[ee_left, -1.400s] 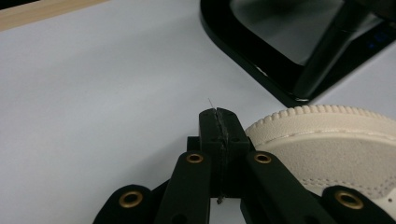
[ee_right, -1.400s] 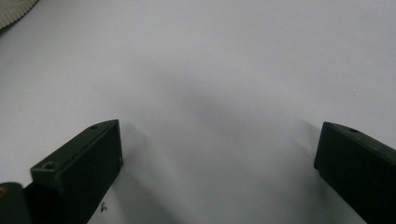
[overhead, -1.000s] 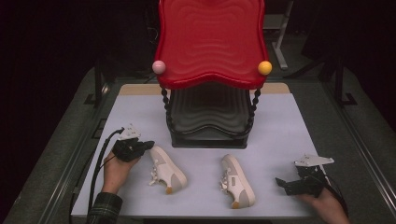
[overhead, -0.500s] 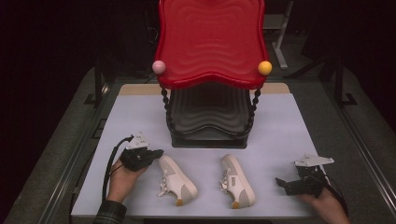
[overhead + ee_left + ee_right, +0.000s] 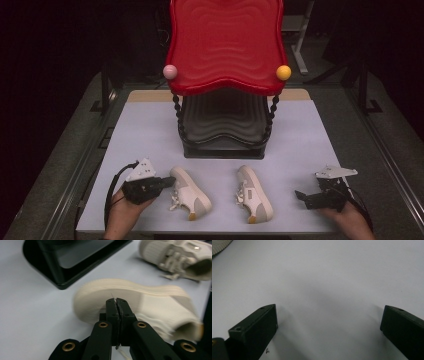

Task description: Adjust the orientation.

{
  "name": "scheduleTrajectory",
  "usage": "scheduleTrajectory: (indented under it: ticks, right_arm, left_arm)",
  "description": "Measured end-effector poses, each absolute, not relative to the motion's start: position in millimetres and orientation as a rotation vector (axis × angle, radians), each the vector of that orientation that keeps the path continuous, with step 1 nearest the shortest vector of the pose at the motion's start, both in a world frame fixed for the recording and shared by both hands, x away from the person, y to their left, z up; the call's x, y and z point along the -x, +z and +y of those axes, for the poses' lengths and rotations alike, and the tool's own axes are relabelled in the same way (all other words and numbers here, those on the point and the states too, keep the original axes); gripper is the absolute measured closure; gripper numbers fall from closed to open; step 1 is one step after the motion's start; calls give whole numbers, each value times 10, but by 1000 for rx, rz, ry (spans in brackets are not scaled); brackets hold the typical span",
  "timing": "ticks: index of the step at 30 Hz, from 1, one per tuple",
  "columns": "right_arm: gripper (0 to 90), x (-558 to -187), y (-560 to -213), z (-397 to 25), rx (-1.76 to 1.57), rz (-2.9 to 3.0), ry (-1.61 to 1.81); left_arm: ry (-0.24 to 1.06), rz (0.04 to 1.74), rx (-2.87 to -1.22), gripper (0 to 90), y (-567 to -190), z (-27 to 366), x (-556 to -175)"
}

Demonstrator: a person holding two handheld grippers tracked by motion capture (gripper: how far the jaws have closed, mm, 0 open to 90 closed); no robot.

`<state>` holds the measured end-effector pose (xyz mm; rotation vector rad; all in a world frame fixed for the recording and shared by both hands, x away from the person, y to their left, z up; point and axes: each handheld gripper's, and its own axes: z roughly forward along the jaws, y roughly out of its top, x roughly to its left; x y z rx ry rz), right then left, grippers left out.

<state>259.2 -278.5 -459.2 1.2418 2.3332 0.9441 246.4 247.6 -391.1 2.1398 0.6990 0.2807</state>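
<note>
The left shoe's (image 5: 190, 194) far side and heel are hard to read in the left gripper view, where its cream sole edge is motion-blurred and the black jaws cover its middle; whether a lace or bit of fabric is pinched between them cannot be told, though a thin pale thread shows at the seam. The left hand-held gripper (image 5: 169, 181) has its jaws pressed flat together, tips against the rear of that shoe. The person's left hand (image 5: 124, 210) is cut off at the bottom edge, as is the right hand (image 5: 350, 220). The right hand-held gripper (image 5: 300, 196) rests near the front right corner of the tabletop (image 5: 310, 130), jaws spread wide, with bare pale surface between them and a sliver of ribbed sole at the top left corner of its own view. Both shoes are off-white, low sneakers with smooth rubber soles and tan toe tips; the right shoe (image 5: 254, 194) lies just beside the left, apart from it. Behind them stands a black stepped stand (image 5: 222, 130) with beaded posts under a glossy red rippled tray (image 5: 226, 45) bearing a pink ball (image 5: 170, 71) and a yellow ball (image 5: 283, 72). Compared with half a second ago, the left shoe and its gripper have shifted slightly forward; the right side is unchanged.
</note>
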Motion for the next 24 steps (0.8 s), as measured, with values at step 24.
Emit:
scheduleTrajectory:
  ticks: [24]
  right_arm:
    - [4,-2594,-4592,-2785,-1243,2334,943]
  left_arm:
    - [249,683,-2141,897,-4040,2279,-2407]
